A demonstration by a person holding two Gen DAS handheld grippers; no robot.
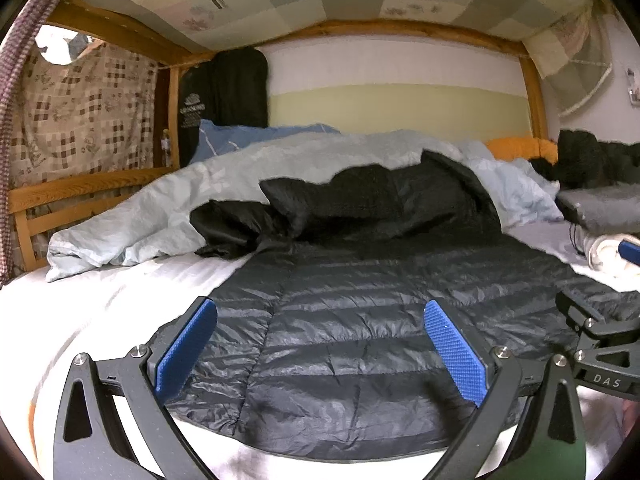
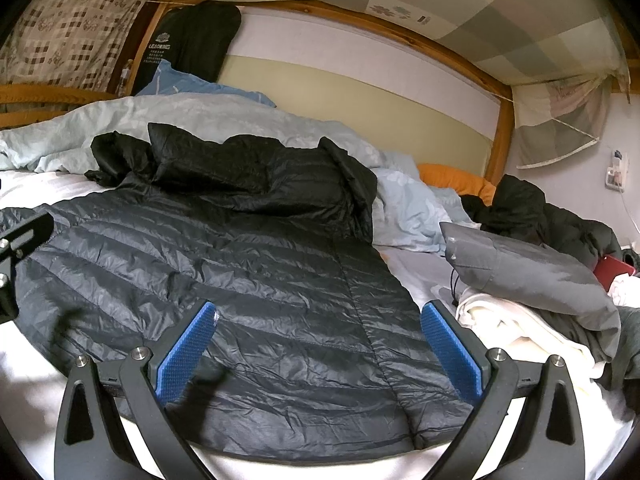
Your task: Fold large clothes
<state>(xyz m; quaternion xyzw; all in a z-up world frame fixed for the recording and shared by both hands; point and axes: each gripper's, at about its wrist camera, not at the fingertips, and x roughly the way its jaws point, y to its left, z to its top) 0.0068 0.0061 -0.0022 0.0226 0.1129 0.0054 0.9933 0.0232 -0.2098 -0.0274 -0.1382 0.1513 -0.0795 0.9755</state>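
Directly ahead of both wide-open tools, the left gripper [image 1: 320, 352] and right gripper [image 2: 318, 350], lies the black quilted down jacket [image 1: 360, 320], hem nearest, its long axis running away toward the rumpled pale-blue duvet [image 1: 240, 172]. White sheet [image 1: 100, 300] leaves room leftward; a grey folded garment [image 2: 532, 268] crowds the right.
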